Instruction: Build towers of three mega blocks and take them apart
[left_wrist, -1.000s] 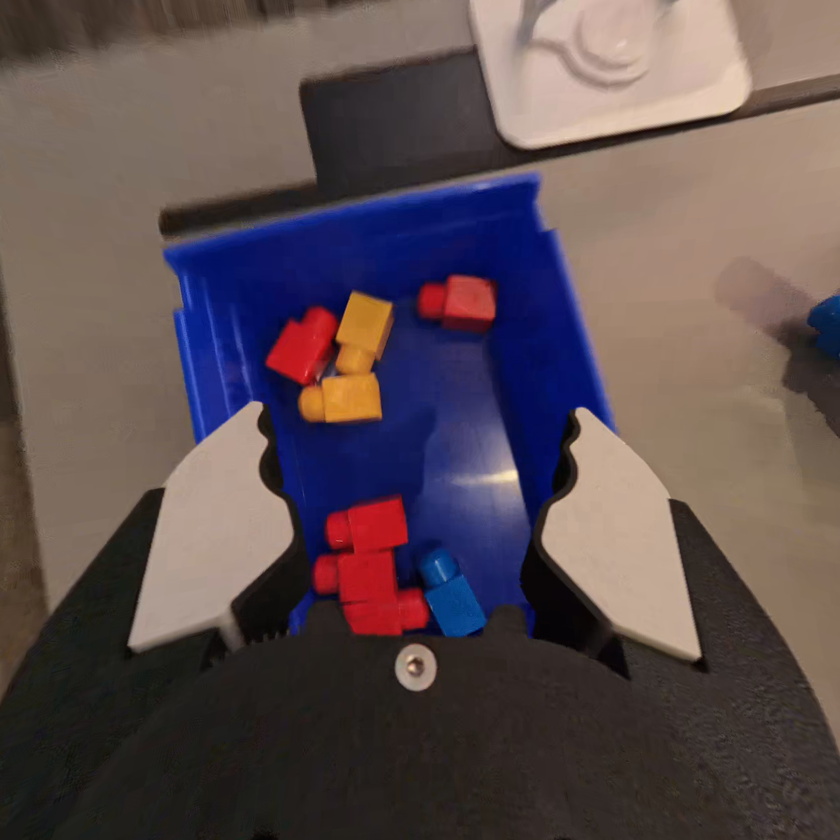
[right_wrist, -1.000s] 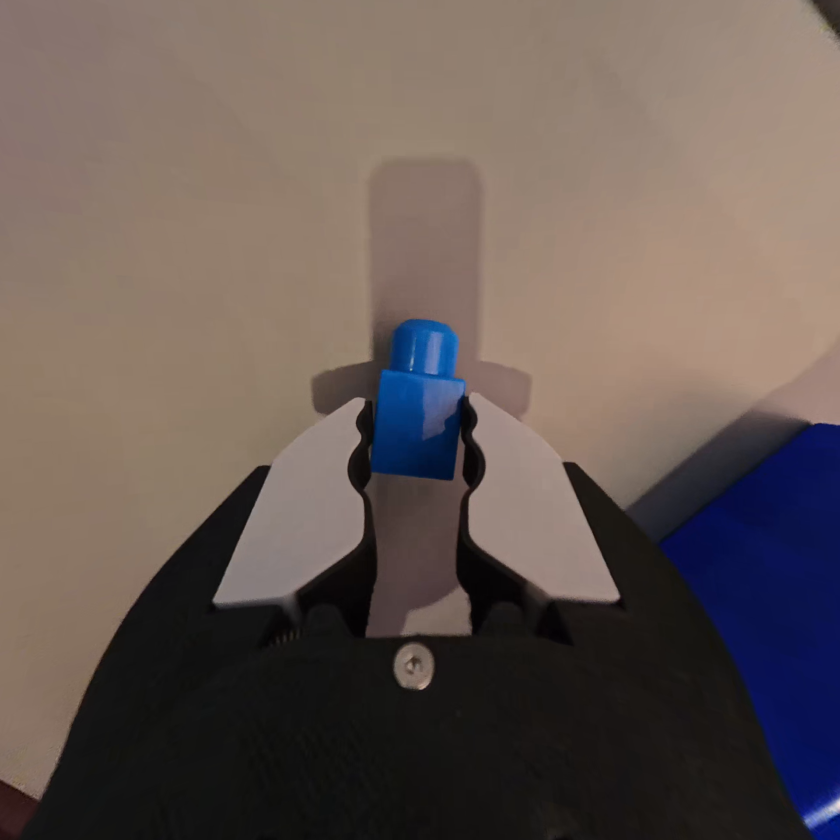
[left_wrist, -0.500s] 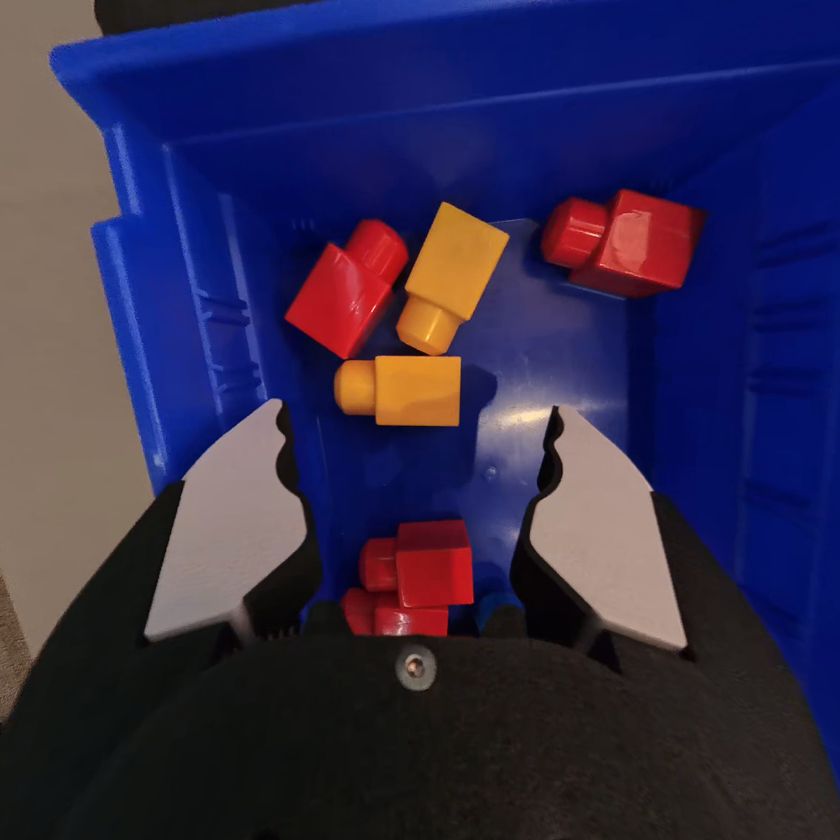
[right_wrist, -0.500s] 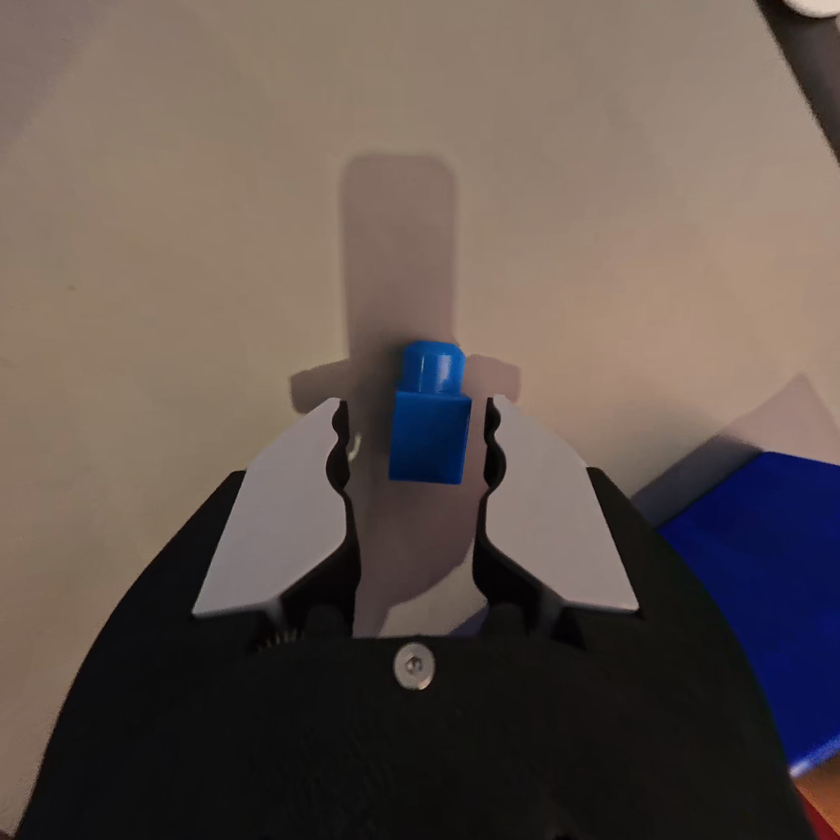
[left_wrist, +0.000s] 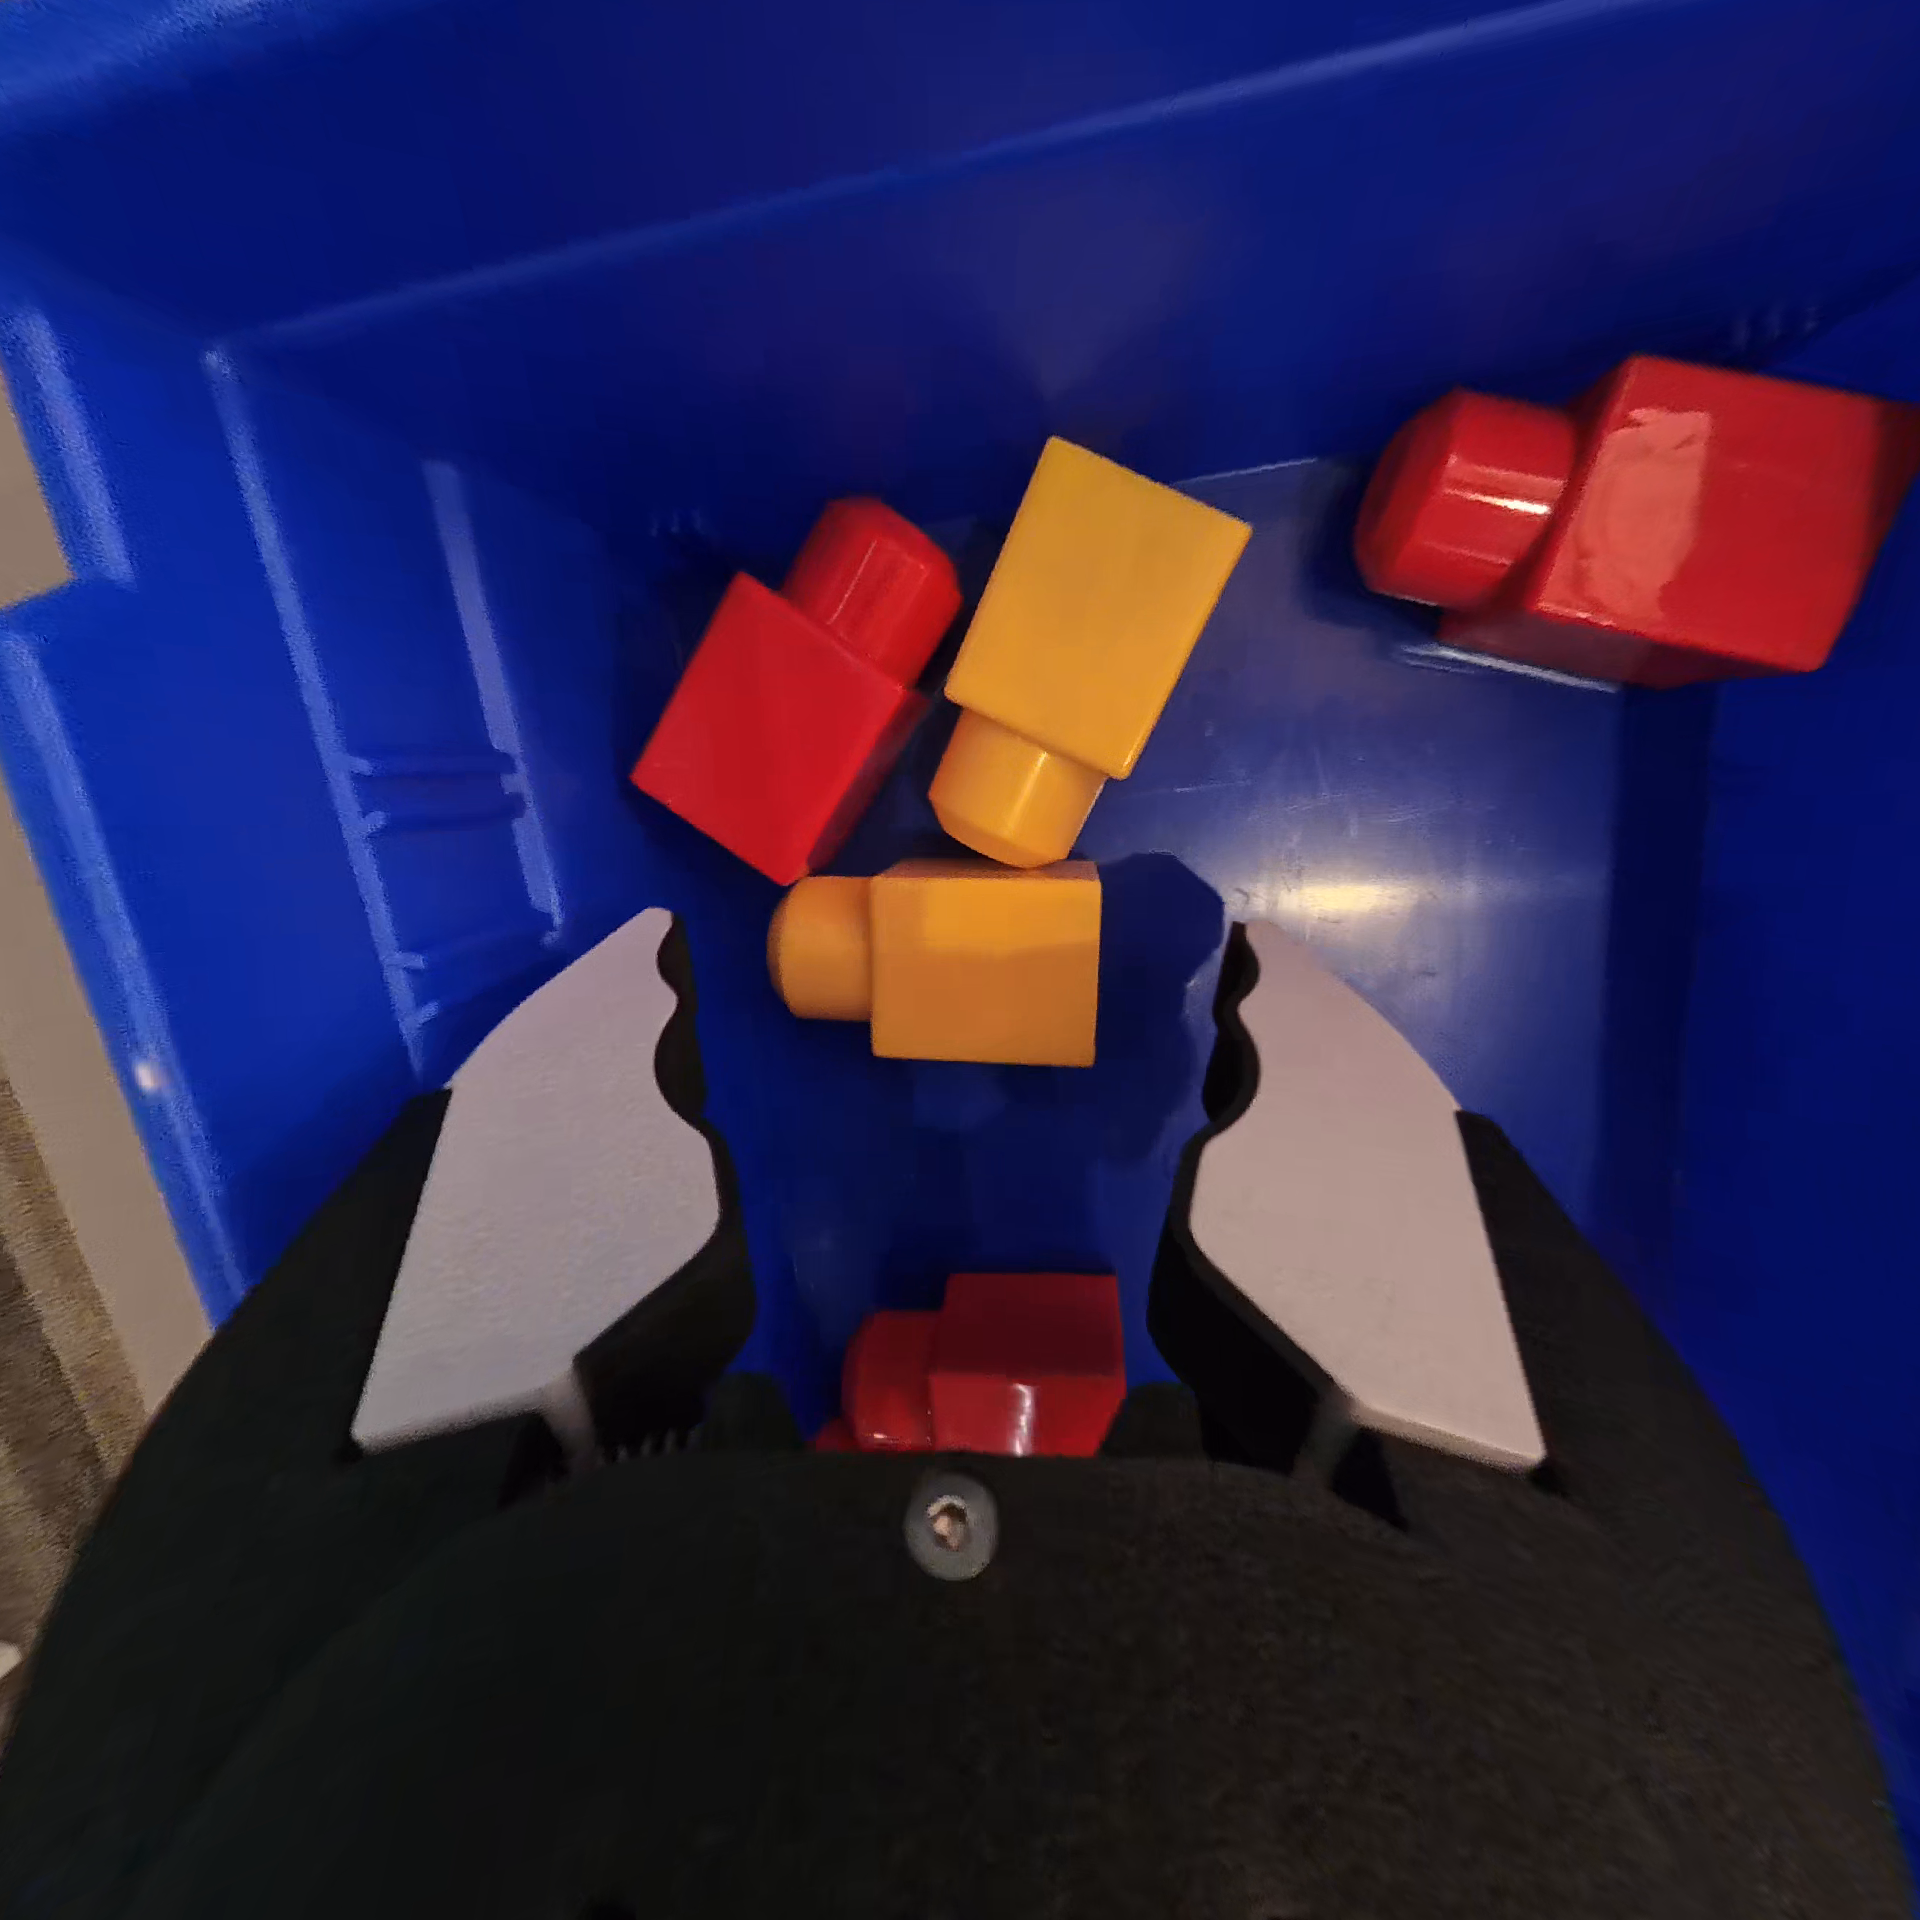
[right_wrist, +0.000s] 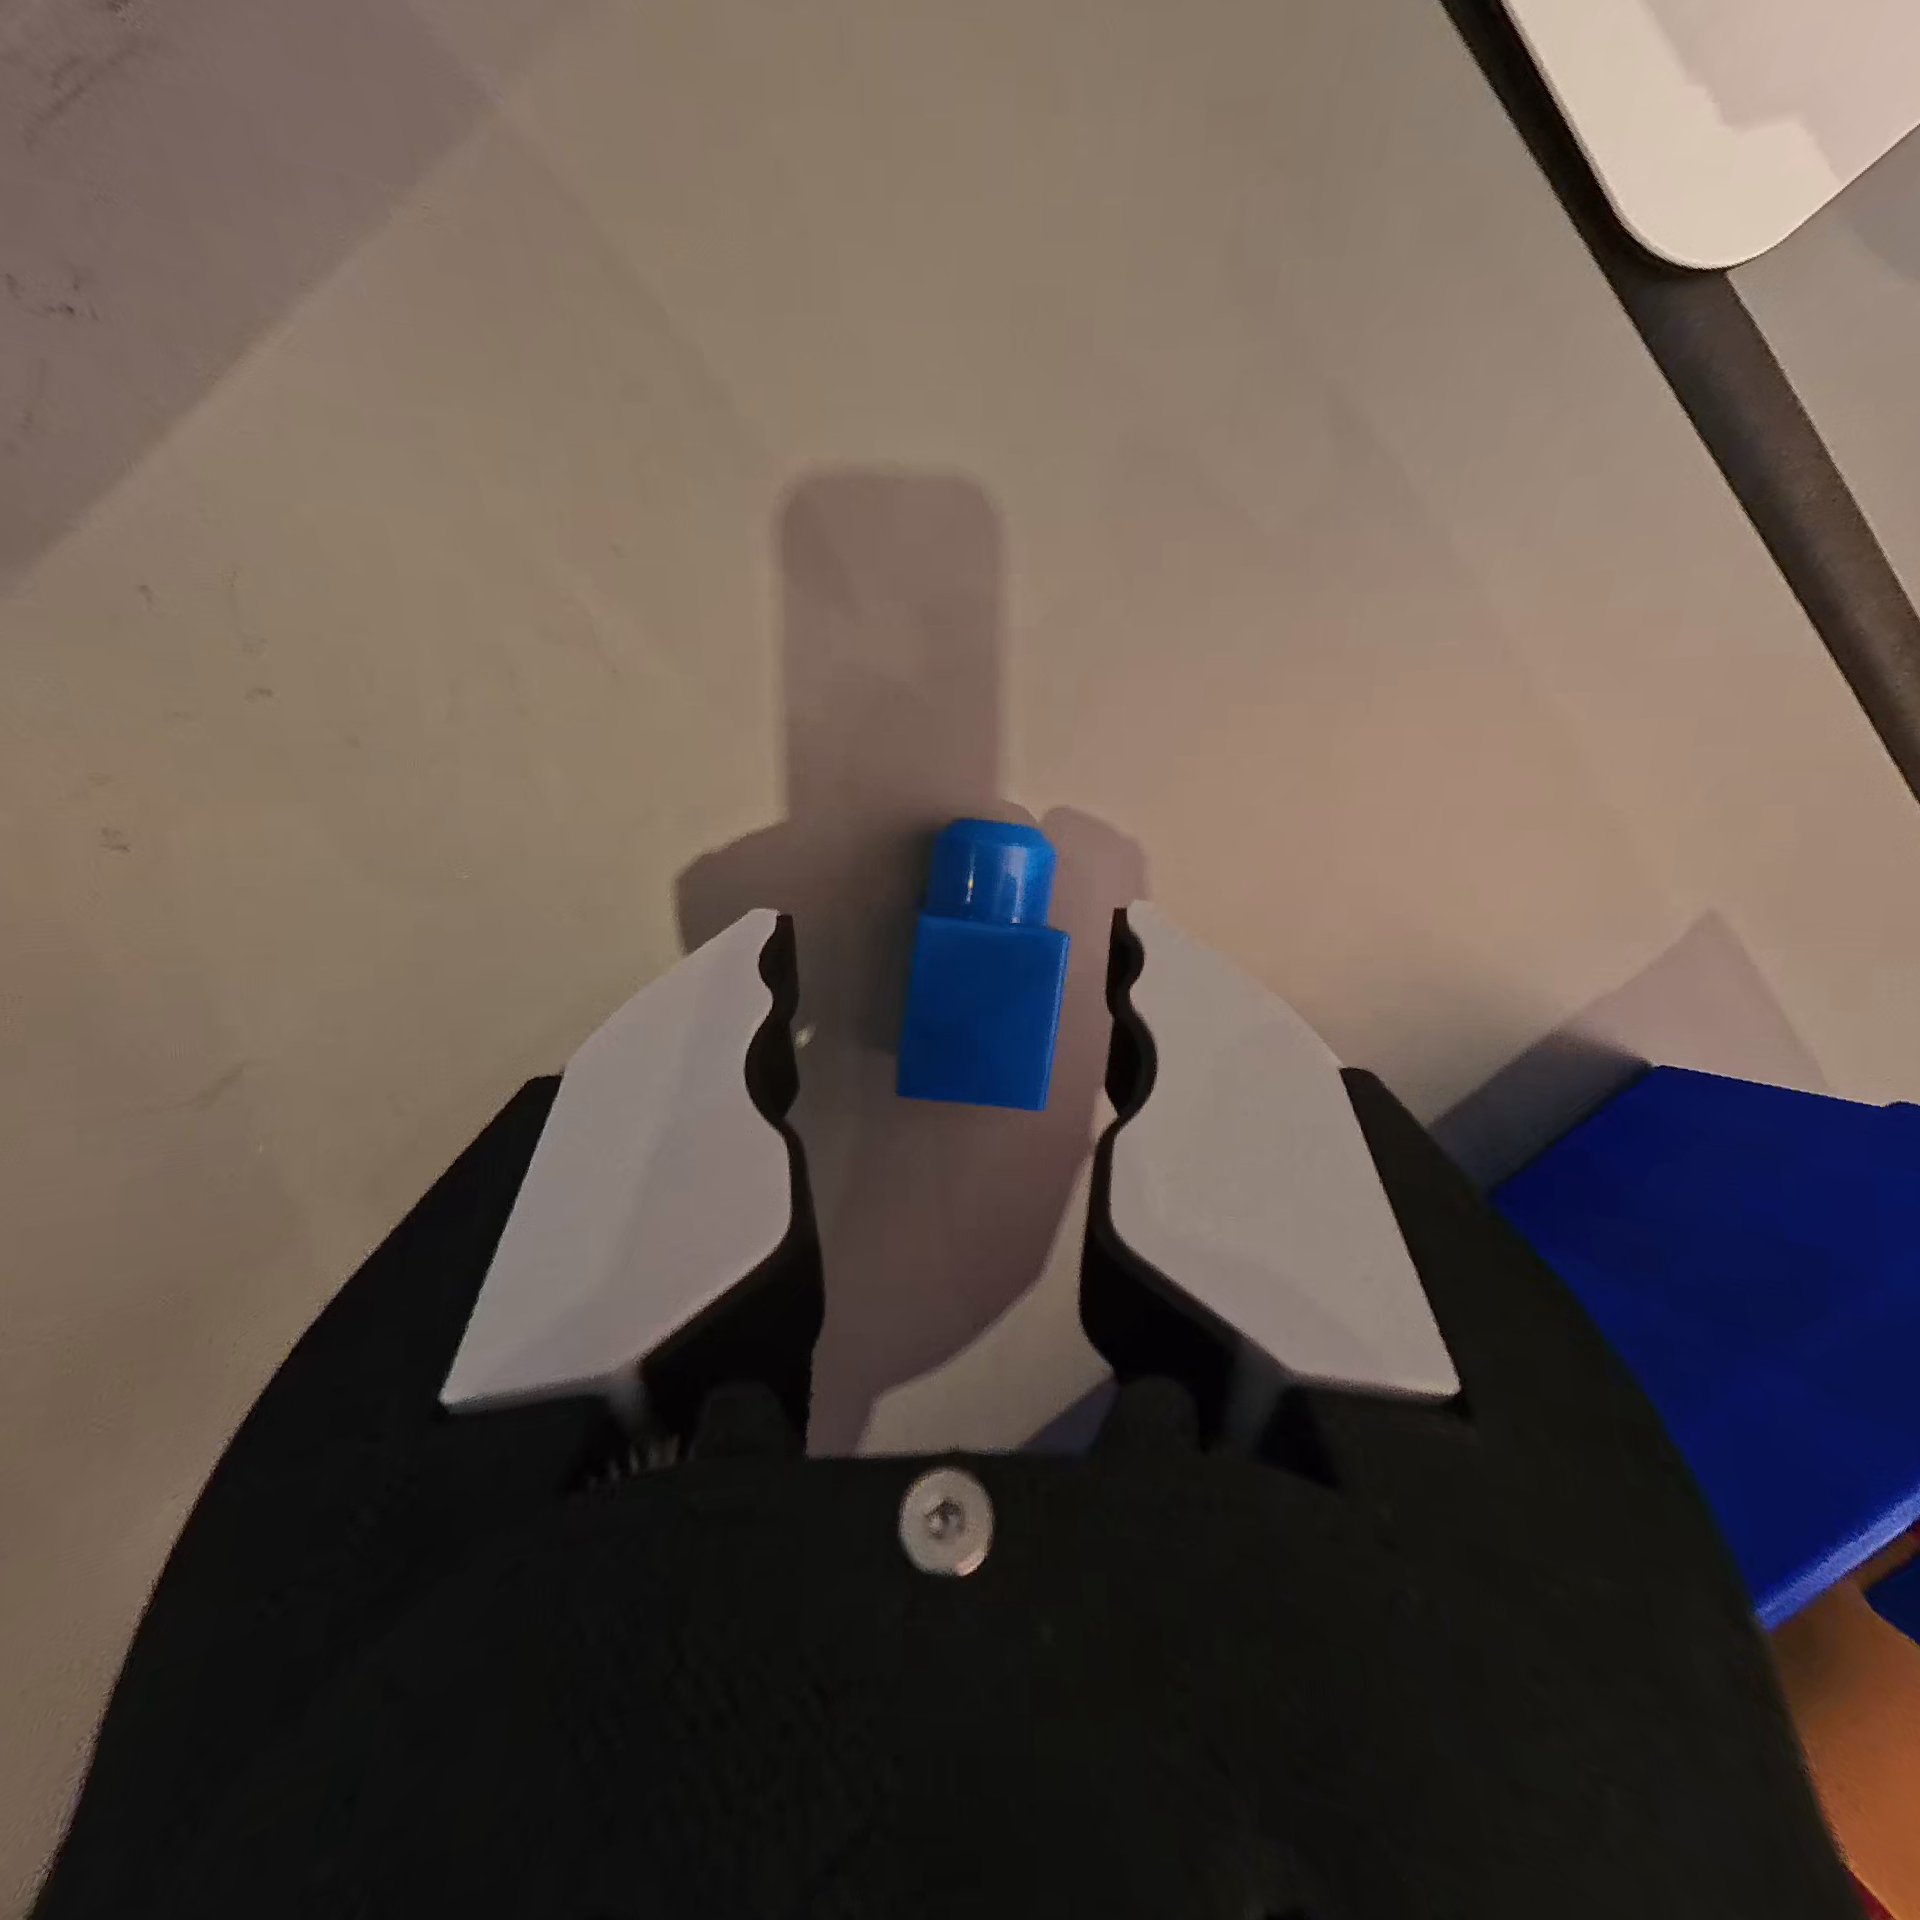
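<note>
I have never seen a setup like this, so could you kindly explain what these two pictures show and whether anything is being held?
There is no robot arm here: a person holds a two-finger gripper in each hand, and a camera on each looks forward along its fingers. The left gripper reaches into a blue bin holding loose red and yellow blocks. Its fingers stand wide apart on either side of a yellow block lying on its side, without touching it. The right gripper is over a beige table, where a blue block stands between its open fingers, with a gap on both sides. So nothing is held right now.
</note>
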